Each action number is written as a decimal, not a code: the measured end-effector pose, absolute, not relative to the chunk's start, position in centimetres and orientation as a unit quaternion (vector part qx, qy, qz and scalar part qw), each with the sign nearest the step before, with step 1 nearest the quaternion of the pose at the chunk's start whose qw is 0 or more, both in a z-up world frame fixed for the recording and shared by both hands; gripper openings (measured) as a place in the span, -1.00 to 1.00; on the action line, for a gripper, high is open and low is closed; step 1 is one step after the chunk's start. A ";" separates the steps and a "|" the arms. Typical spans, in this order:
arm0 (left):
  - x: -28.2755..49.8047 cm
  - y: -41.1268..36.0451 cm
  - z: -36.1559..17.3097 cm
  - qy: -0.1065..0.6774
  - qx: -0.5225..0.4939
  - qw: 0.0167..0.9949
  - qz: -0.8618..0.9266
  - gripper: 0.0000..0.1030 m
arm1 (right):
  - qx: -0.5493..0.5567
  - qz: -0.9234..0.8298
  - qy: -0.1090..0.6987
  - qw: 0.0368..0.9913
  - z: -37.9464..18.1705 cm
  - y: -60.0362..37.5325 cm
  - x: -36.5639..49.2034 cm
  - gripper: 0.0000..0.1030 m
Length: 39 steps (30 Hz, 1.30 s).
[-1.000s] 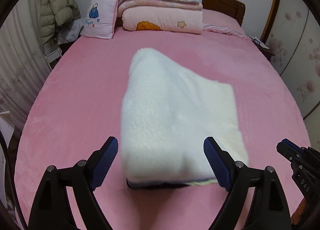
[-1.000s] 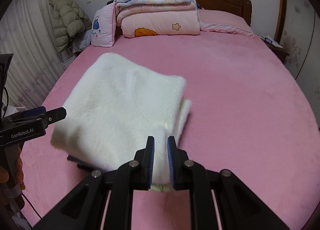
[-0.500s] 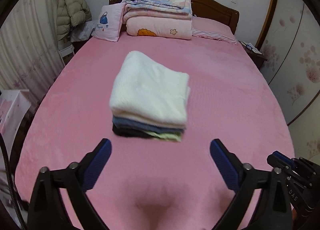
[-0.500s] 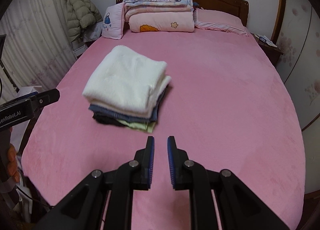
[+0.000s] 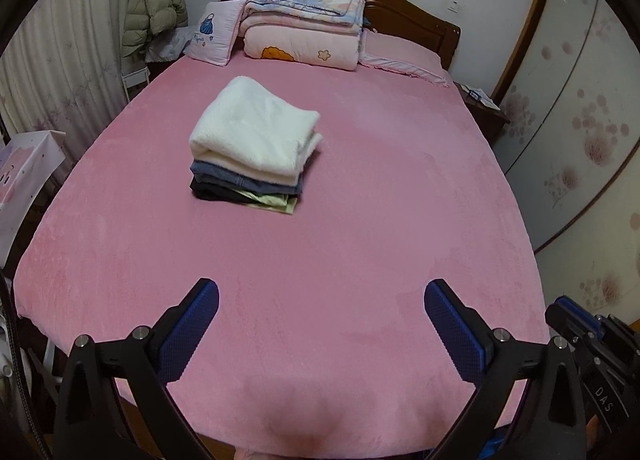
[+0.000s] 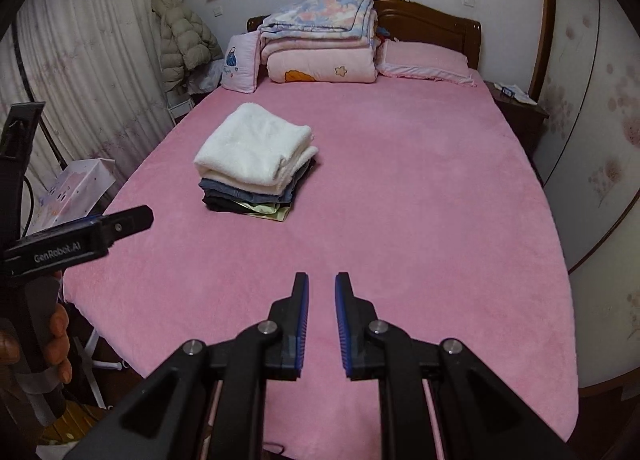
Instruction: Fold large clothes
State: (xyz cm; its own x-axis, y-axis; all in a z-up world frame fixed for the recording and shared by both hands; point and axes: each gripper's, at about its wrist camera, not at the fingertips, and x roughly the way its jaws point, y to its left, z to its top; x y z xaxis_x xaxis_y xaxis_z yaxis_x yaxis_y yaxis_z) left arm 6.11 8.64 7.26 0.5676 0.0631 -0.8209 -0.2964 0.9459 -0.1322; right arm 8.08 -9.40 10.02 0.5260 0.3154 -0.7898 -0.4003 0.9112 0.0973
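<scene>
A stack of folded clothes [image 5: 252, 148] lies on the pink bed [image 5: 360, 240], left of centre. A white fleece garment [image 5: 256, 128] is on top, over blue denim, black and light green pieces. The stack also shows in the right wrist view [image 6: 256, 164]. My left gripper [image 5: 320, 300] is wide open and empty, above the near edge of the bed, far from the stack. My right gripper [image 6: 321, 284] is nearly closed with a narrow gap and holds nothing. It also hangs above the near edge.
Folded quilts [image 5: 304, 24] and pillows [image 5: 212, 34] are piled against the wooden headboard. A padded jacket [image 6: 180, 36] hangs by the curtain on the left. A white box [image 6: 76, 188] stands beside the bed's left side. A nightstand [image 6: 516, 100] stands at the right.
Both grippers have pulled back from the stack towards the foot of the bed. The white garment, close between the left fingers a second ago, now lies far off on the stack.
</scene>
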 end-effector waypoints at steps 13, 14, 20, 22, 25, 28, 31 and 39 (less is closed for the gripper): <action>3.8 2.1 4.7 0.440 -0.085 0.885 0.126 0.98 | -0.032 0.178 0.440 0.879 7.2 -13.4 5.2 -0.74; 3.9 2.0 4.6 0.442 -0.085 0.885 0.123 0.98 | -0.025 0.175 0.442 0.880 7.2 -13.6 5.4 -0.73; 4.6 0.8 4.5 0.446 -0.076 0.886 0.098 0.98 | -0.009 0.166 0.438 0.884 7.1 -14.3 5.6 -0.15; 4.9 0.2 4.4 0.451 -0.071 0.885 0.089 0.98 | -0.011 0.163 0.435 0.886 7.2 -14.3 5.6 -0.15; 5.1 -0.2 4.4 0.452 -0.067 0.886 0.082 0.98 | -0.014 0.158 0.430 0.889 7.3 -14.5 5.5 -0.15; 5.1 -0.6 4.4 0.452 -0.064 0.886 0.076 0.98 | -0.013 0.152 0.431 0.889 7.3 -14.8 5.7 -0.15; 5.5 -0.6 4.2 0.457 -0.062 0.884 0.072 0.98 | -0.005 0.150 0.437 0.887 7.0 -15.2 5.8 -0.15; 5.7 -1.1 4.2 0.458 -0.059 0.885 0.061 0.98 | 0.001 0.148 0.443 0.884 6.8 -15.6 6.2 -0.15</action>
State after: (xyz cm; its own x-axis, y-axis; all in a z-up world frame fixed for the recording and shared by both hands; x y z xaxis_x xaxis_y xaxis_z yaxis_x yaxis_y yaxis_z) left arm 5.69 -1.06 4.23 0.5724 0.0529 -0.8183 -0.1618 0.9856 -0.0494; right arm 6.24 -15.56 6.76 0.5632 0.2616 -0.7838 -0.2606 0.9564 0.1320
